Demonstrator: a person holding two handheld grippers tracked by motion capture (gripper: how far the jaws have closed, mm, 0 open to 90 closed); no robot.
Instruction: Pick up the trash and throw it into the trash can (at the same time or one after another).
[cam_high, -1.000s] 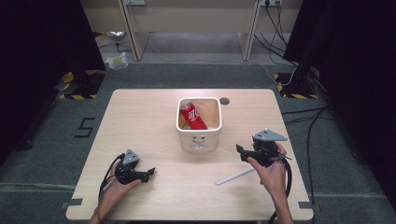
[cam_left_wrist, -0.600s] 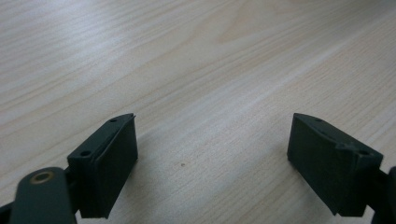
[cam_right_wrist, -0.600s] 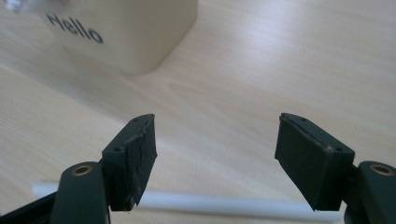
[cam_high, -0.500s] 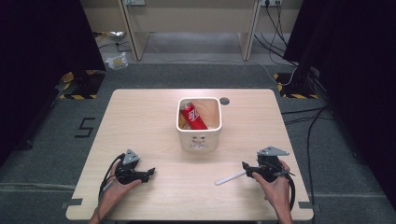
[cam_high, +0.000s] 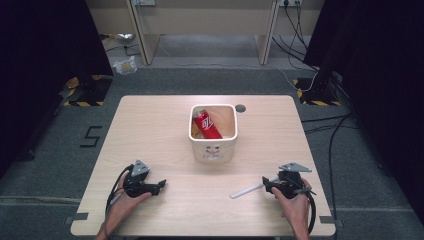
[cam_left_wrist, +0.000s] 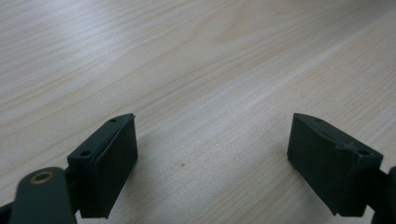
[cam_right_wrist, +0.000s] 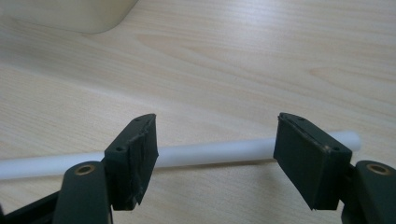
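A: Desk (cam_high: 150, 125) first. Light wood, with a cream bin (cam_high: 213, 150) standing near the middle. A red can (cam_high: 207, 125) lies tilted inside it, leaning on the wall.

B: So the bin is likely the collecting point. What is left outside it?

A: A white tube (cam_high: 247, 190), lying flat on the desk to the right of the bin and nearer the person, well apart from it. Its far end points roughly toward the bin.

B: And the right tool (cam_high: 272, 186)?

A: Low over the near end of the tube. In the right gripper view the tube (cam_right_wrist: 210, 151) runs crosswise behind the jaws, which stand wide apart with nothing held. Judging by that, it is lined up to straddle and pinch the tube across its width.

B: Left tool (cam_high: 159, 186)?

A: Resting on bare wood at the left, jaws wide, nothing between them. It looks parked, keeping clear of the right hand's work.
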